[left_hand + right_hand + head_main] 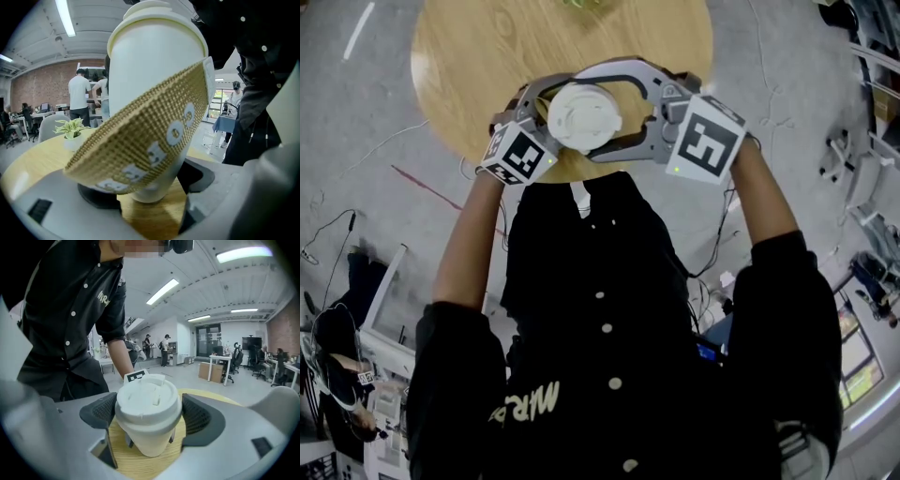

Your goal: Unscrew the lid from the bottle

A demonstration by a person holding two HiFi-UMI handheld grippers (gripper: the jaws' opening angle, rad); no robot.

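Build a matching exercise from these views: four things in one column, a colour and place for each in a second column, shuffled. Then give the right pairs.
Things
1. lid
2. woven sleeve
3. potted plant
4. round table

Colour and place
A. light wood, below the cup
B. white, between the jaws of the right gripper
C. tan, slanted round the cup
D. green leaves, standing on the tabletop

Pairs: 1-B, 2-C, 3-D, 4-A
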